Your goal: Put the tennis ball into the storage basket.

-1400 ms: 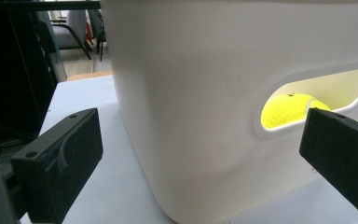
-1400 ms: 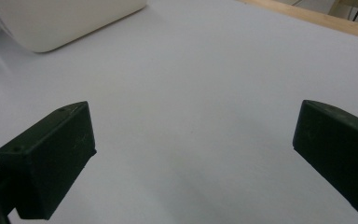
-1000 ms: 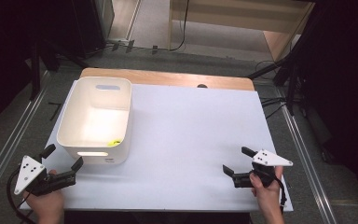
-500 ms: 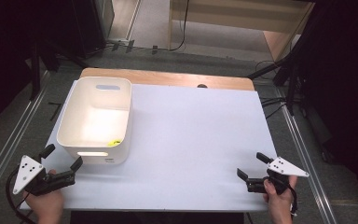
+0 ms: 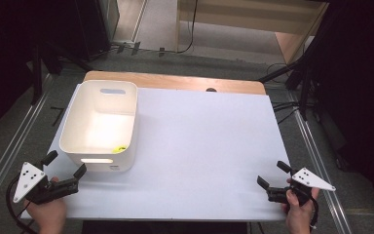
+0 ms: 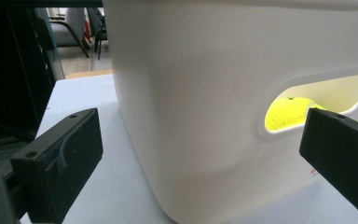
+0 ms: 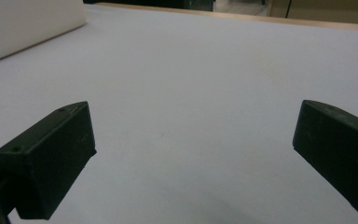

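Yellow obj (image 5: 120, 149) mostly hidden behind bin wall (image 5: 126, 141); identity unclear.

I'm seeing bin (image 5: 100, 127) looking like smooth white plastic, slight sheen, faintly scuffed on wall near handle slot. Ball (image 6: 289, 113) inside looking fuzzy, yellow-green felt. Table top (image 5: 204, 146) showing matt white sheet, wood strip (image 5: 175, 82) at far edge. Jaws looking matt black plastic.
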